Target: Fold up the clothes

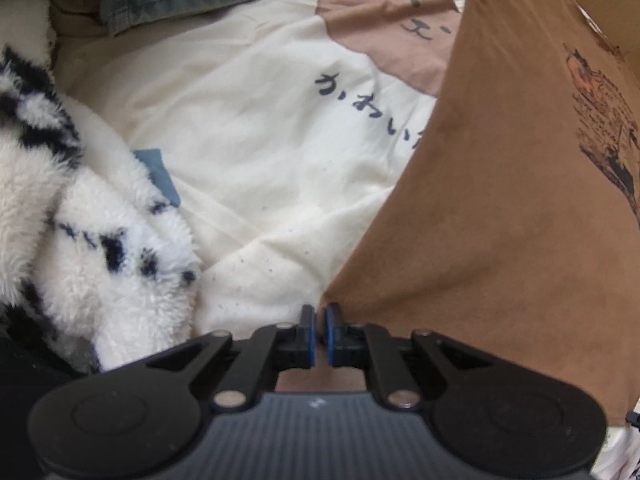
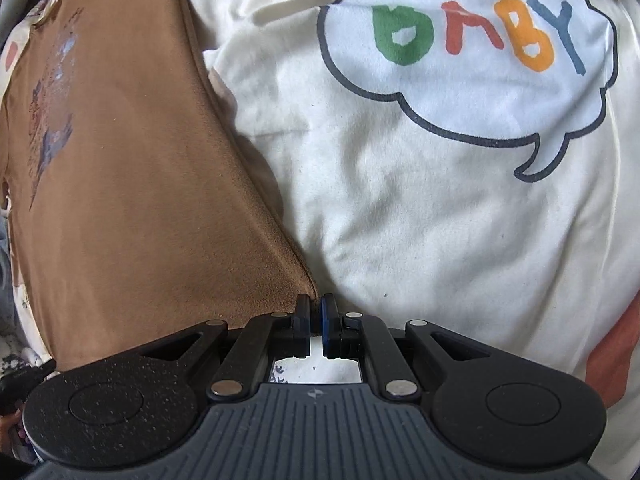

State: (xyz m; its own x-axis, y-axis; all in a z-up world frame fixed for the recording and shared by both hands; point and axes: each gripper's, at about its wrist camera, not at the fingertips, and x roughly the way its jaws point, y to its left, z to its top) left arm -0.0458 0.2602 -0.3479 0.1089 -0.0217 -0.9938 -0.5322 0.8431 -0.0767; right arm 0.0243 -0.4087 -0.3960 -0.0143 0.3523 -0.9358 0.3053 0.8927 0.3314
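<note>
While pinched by both grippers, brown shirt hangs.

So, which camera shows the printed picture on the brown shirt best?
The left wrist view: the print on the brown shirt appears darker and sharper there. In the right wrist view the print looks faded and stretched near the left edge.

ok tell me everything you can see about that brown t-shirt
The brown t-shirt looks like soft, matte cotton with a faded, cracked print on it. It is spread fairly smooth over the cream printed bedding. Each wrist view shows one of its corners: the left hand-held gripper and the right hand-held gripper are each shut on one. Its straight side edges run away from both corners.
</note>
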